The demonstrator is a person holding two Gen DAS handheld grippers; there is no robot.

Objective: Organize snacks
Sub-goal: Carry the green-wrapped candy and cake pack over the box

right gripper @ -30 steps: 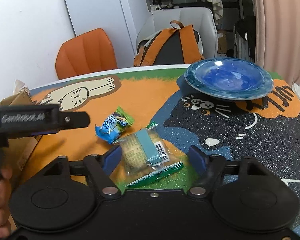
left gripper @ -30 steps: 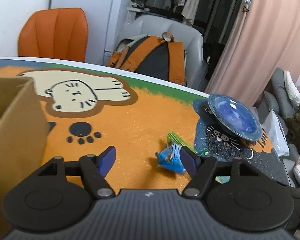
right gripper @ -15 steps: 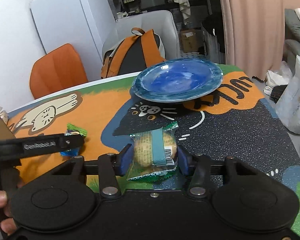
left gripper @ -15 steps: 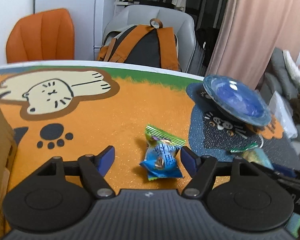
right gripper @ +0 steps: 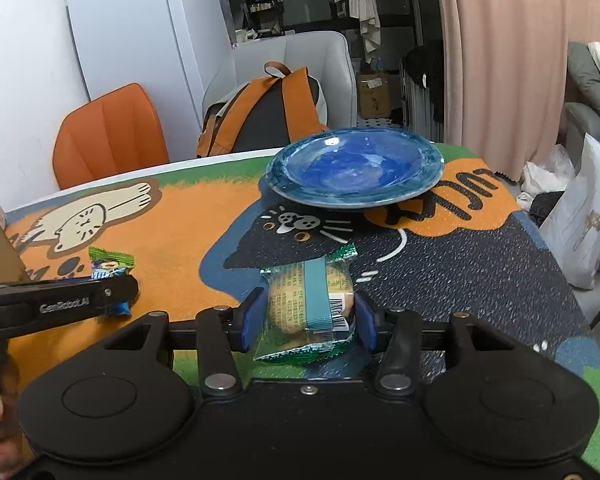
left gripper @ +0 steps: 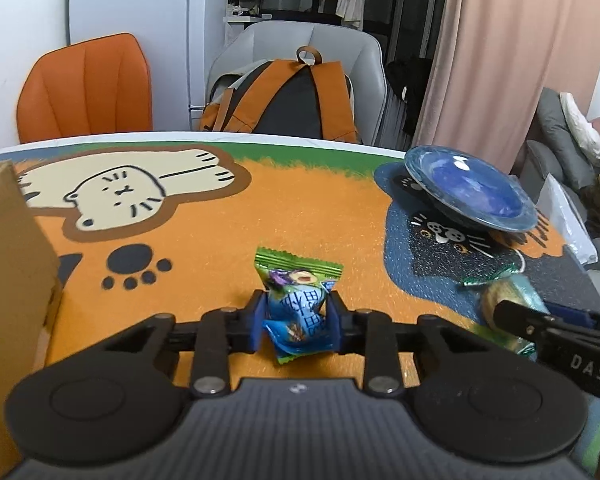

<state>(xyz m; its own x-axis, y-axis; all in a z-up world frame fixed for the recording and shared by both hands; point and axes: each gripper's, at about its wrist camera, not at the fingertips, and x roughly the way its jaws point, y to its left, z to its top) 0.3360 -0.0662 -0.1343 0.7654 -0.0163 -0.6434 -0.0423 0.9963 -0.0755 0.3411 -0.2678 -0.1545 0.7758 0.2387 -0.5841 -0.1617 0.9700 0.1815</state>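
Blue pads of the left gripper point(left gripper: 298, 316) have just been closing and now pinch a blue-green candy packet point(left gripper: 298, 312) on the orange mat point(left gripper: 300, 208). Right gripper point(right gripper: 306, 318) clamps a clear biscuit packet point(right gripper: 310, 304); blue plate point(right gripper: 356, 168) at twelve o'clock.

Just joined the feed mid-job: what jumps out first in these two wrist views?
Each claw pinches a snack on the bright cat-print table mat: the left claw, whose jaws have just been closing, grips a blue-and-green candy wrapper, and the right claw clamps a clear-wrapped pastry with a teal band. Beyond them a glossy blue plate sits near the mat's far edge, and a cardboard box stands at the left.
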